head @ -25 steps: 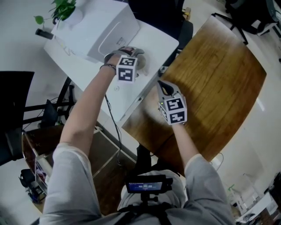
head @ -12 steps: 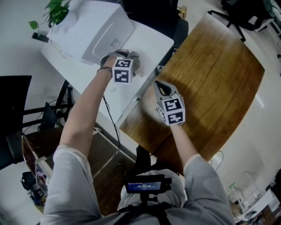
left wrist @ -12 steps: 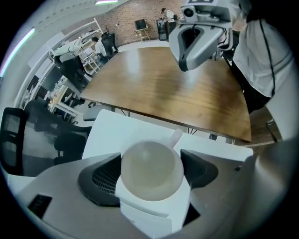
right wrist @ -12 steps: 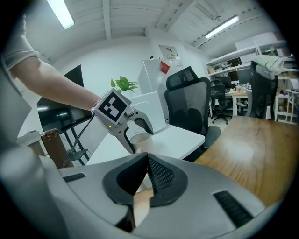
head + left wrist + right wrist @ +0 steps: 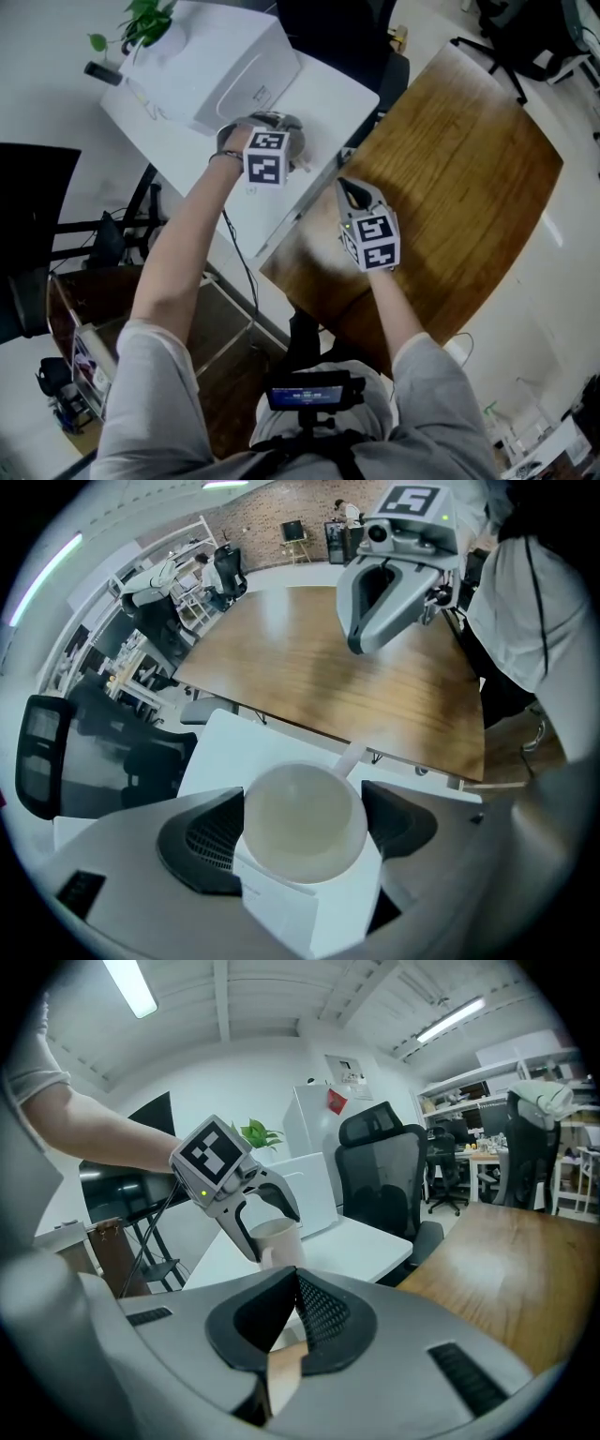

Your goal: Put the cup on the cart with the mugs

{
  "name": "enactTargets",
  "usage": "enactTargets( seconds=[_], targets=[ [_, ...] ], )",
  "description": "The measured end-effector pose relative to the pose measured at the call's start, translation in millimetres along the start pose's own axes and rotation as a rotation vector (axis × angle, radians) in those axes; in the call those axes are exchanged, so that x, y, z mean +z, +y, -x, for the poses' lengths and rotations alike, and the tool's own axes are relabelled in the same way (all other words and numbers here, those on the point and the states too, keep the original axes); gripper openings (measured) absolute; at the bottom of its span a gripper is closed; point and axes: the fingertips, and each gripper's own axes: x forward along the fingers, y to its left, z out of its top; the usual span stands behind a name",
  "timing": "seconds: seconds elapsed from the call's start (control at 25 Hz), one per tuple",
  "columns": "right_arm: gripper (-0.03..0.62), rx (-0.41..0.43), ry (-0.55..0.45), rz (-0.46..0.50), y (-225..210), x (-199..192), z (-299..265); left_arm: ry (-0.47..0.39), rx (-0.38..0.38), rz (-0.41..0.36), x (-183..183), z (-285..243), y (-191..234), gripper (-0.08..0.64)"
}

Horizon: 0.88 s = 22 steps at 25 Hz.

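Note:
A white cup [image 5: 300, 822] with a handle stands on the white desk [image 5: 328, 103], on a slip of white paper [image 5: 314, 907]. My left gripper [image 5: 302, 808] has the cup between its jaws, which are closing, and both pads meet the cup's sides. In the right gripper view the cup [image 5: 275, 1239] shows between the left gripper's fingers [image 5: 286, 1199]. In the head view the left gripper [image 5: 272, 127] covers most of the cup. My right gripper [image 5: 345, 185] hovers over the near corner of the wooden table [image 5: 450, 178], shut and empty [image 5: 295, 1302]. No cart or mugs are in view.
A white box-shaped machine [image 5: 216, 61] sits on the desk behind the cup, with a potted plant [image 5: 141, 19] beyond it. A black office chair [image 5: 347, 37] stands at the desk's far side. A cable [image 5: 239, 253] hangs off the desk's near edge.
The left gripper has settled lower around the cup and its jaws have come in against it. The right gripper has stayed over the table corner.

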Motion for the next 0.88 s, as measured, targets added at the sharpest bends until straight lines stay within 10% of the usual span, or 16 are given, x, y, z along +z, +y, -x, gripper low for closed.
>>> enactTargets(
  seconds=[0.88],
  targets=[
    [0.000, 0.074, -0.021, 0.095, 60, 13, 91, -0.052, 0.109, 0.090, 54, 137, -98, 0.400]
  ],
)
